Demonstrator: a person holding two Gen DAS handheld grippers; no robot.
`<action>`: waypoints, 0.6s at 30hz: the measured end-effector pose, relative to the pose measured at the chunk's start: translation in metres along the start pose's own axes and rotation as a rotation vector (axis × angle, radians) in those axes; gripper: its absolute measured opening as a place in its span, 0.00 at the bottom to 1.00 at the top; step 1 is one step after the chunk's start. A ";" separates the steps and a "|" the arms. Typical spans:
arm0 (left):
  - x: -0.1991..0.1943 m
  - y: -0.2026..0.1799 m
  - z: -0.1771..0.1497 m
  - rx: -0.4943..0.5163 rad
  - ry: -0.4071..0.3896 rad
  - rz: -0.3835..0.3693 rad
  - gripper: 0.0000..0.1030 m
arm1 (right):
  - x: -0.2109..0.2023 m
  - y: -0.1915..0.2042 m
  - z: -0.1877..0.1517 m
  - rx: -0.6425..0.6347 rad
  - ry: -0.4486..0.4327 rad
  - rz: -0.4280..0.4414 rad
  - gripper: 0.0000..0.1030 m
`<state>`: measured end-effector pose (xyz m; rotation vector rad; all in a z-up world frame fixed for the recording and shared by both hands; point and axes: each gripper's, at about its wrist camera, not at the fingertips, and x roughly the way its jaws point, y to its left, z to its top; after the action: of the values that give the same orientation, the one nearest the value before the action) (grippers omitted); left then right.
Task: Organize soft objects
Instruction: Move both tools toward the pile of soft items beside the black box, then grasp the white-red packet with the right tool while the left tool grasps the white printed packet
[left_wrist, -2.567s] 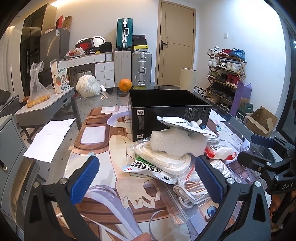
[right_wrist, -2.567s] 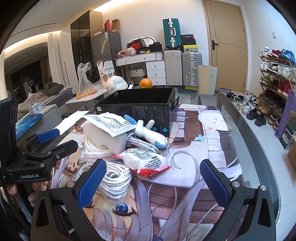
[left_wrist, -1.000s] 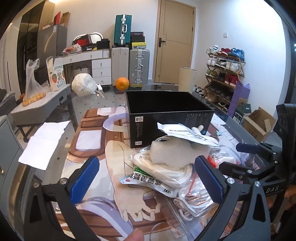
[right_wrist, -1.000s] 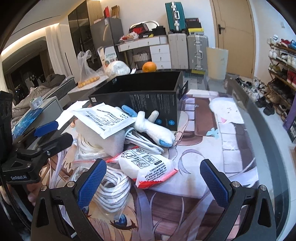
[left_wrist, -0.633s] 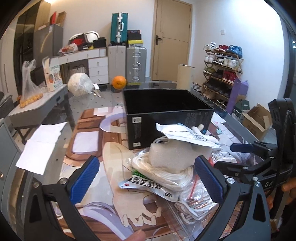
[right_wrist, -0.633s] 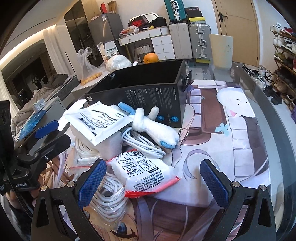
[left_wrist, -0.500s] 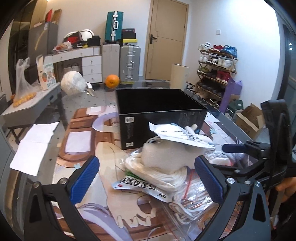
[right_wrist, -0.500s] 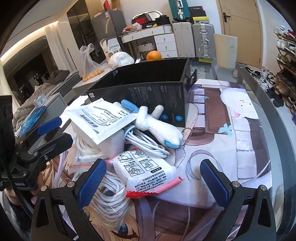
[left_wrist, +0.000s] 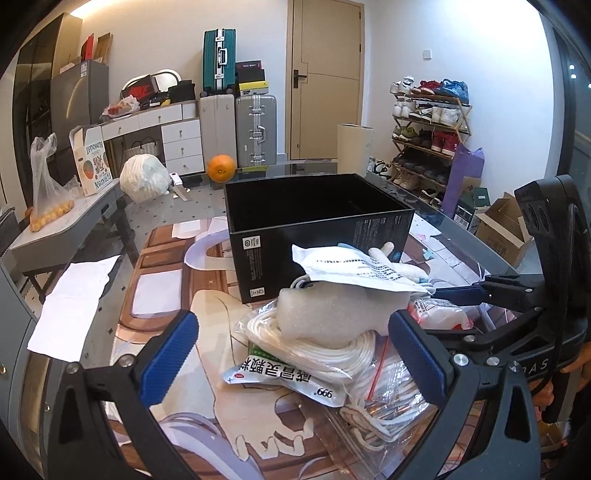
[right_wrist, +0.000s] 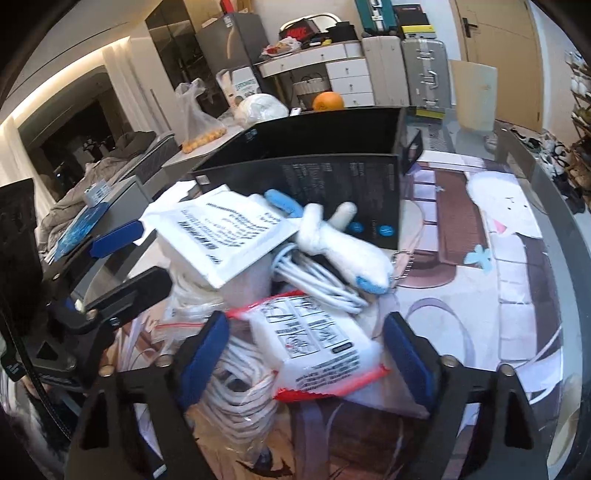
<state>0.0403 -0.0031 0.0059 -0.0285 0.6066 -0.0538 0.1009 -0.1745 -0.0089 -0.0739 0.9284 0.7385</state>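
i straddle the red-edged white packet (right_wrist: 317, 347) with my right tool (right_wrist: 306, 354) wide open, nothing gripped, left tool (left_wrist: 295, 354) open too, empty black box (left_wrist: 314, 218) waiting behind.

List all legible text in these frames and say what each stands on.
"999", upside down: green-and-white sachet under the rope coil.
"KUMQUAT", upside down: carton on the side table.
Nike swoosh: red shoebox on the dresser.
"AS", partly hidden: right tongs.
Black box, white pouch, red-edged pack: print too small or blurred.
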 end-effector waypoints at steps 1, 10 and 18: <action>0.000 0.001 0.000 -0.003 0.000 -0.002 1.00 | -0.001 0.002 -0.001 -0.005 0.000 -0.002 0.78; -0.005 0.002 0.001 -0.007 -0.015 -0.004 1.00 | -0.013 -0.002 -0.007 0.027 -0.036 0.021 0.55; -0.009 0.000 0.004 -0.003 -0.027 -0.025 1.00 | -0.032 0.006 -0.021 0.003 -0.076 0.018 0.51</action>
<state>0.0352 -0.0023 0.0146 -0.0399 0.5797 -0.0762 0.0704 -0.1948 0.0031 -0.0342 0.8583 0.7517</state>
